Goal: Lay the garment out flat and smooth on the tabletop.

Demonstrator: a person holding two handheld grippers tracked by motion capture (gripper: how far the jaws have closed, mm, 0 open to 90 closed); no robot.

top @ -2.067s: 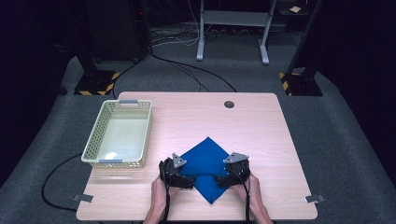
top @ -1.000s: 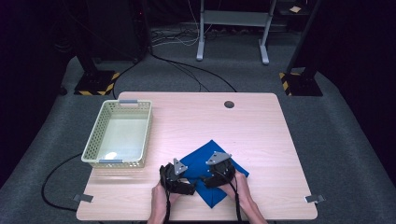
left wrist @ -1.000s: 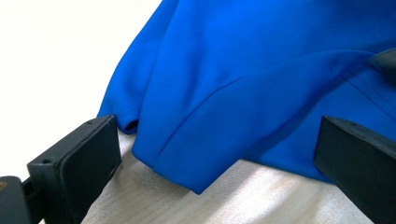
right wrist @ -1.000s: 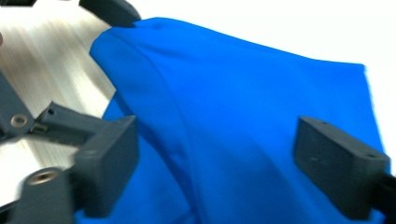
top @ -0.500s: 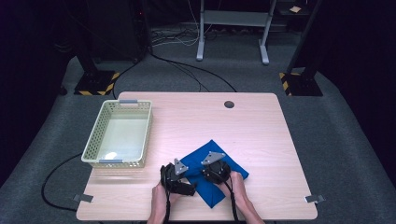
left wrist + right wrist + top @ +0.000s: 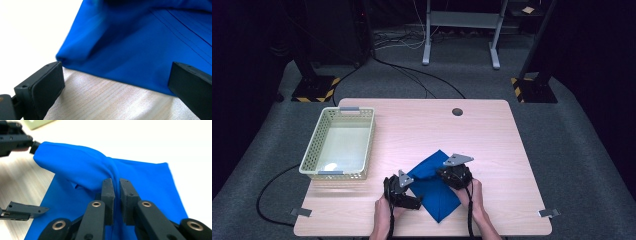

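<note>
While pinching a raised ridge of the blue cloth (image 6: 82,167), has swung in off the cloth's right corner over the last two seconds and now hovers above the middle of it: so much for the right gripper (image 6: 116,181). Jaws pressed together there, fabric squeezed in the narrow slit between. Pulled up with them, a rounded hump of blue, billowing across toward the left gripper (image 6: 402,192). No such hump two seconds back; lay flat then as a full diamond, right corner out beyond the jaws. Now drawn narrower on that side, corner gathered inward. Reads as a fold under way, right half being carried over the left.

Over on the left, hardly budged in that time. Jaws spread wide, low on the wood, one either side of the cloth's near-left edge, gripping nothing. Touching the fabric or just shy of it, cannot tell from the left gripper view. Probably waiting to pin or take that edge once the fold is across.

As for the cloth itself: near the front of the table (image 6: 422,125), partly flat on the wood, partly aloft in the pinch, well apart from the pale basket (image 6: 312,165) at the left. Fold begun, not yet laid down. Worth watching for slip at that pinch and for the lower layer dragging along.
</note>
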